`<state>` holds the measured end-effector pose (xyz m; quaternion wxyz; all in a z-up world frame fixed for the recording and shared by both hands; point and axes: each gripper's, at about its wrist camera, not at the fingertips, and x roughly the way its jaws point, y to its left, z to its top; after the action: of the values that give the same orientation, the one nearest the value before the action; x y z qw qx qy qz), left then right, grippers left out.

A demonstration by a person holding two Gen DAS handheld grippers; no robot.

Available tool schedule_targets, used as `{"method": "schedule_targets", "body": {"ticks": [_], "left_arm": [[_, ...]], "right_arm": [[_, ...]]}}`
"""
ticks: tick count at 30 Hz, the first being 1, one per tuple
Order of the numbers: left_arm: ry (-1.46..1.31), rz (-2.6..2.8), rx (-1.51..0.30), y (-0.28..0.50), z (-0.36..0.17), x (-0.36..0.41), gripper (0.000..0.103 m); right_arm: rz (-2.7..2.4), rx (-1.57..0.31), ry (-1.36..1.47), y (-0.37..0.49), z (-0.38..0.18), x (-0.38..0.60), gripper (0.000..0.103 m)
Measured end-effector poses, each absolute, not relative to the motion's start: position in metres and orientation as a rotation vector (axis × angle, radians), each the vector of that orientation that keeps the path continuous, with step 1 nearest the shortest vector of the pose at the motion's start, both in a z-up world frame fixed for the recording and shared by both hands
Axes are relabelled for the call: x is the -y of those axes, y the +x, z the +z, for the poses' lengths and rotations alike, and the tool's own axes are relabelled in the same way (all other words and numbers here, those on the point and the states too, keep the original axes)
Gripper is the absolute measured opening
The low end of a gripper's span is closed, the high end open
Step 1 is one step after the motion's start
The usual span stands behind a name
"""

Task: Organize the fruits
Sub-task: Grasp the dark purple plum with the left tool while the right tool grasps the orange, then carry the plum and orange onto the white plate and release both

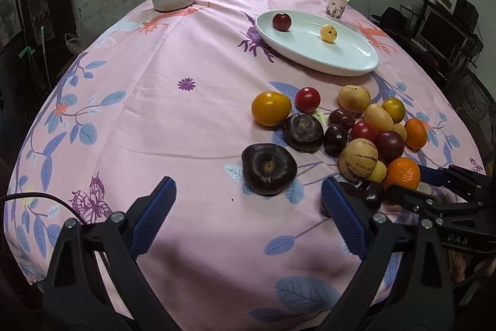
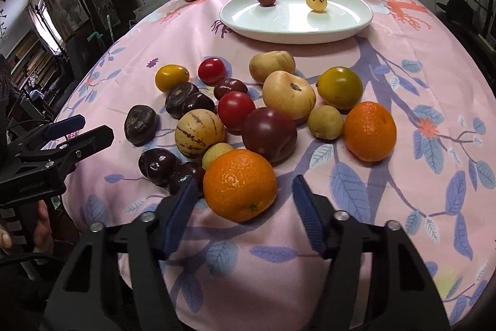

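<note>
From the left wrist, the left tool (image 1: 248, 207) hangs spread wide and empty over the pink cloth of the desk (image 1: 155, 114), its blue pads well apart. A dark water chestnut (image 1: 268, 168) lies just ahead of it, slightly to the right. The heap of fruit (image 1: 356, 126) sits to the right of that, and the white plate (image 1: 356, 61) beyond already carries a dark red plum (image 1: 281, 21) and a small yellow fruit (image 1: 328, 33). At the right edge the right tool (image 1: 412, 188) reaches in around the near orange (image 1: 402, 173).

From the right wrist, the right tool (image 2: 243, 197) is spread, with the near orange (image 2: 239, 184) lying between its blue pads; the left pad is touching or almost touching the peel, the right one stands apart. It is not yet pinched. The orange leans against a small yellow-green fruit (image 2: 217, 152) and a big plum (image 2: 269, 134), with dark chestnuts just to its left.

To do this step well, I would push forward a little so the pads meet the orange at its widest part, close gently because the peel is soft and round, then lift straight up before swinging toward the plate, so the neighbours do not roll. The left tool is best kept clear.
</note>
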<state>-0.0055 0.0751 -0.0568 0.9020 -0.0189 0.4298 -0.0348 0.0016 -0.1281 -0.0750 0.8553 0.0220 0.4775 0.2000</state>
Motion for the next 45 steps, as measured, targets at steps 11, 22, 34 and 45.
{"method": "schedule_targets", "body": {"ticks": [11, 22, 34, 45], "left_arm": [[0.002, -0.023, -0.963, 0.016, -0.083, -0.067, 0.096], [-0.018, -0.098, -0.986, 0.032, -0.086, -0.051, 0.049], [-0.005, -0.140, -0.935, 0.022, -0.056, -0.040, 0.049], [0.047, -0.210, -0.886, 0.053, -0.016, -0.016, 0.049]], "right_arm": [[0.353, -0.990, 0.074, -0.006, -0.067, 0.151, 0.046], [0.371, -1.005, 0.124, -0.011, -0.070, 0.161, 0.046], [0.383, -0.999, 0.140, -0.005, -0.066, 0.163, 0.046], [0.406, -0.977, 0.131, 0.021, -0.043, 0.175, 0.046]]}}
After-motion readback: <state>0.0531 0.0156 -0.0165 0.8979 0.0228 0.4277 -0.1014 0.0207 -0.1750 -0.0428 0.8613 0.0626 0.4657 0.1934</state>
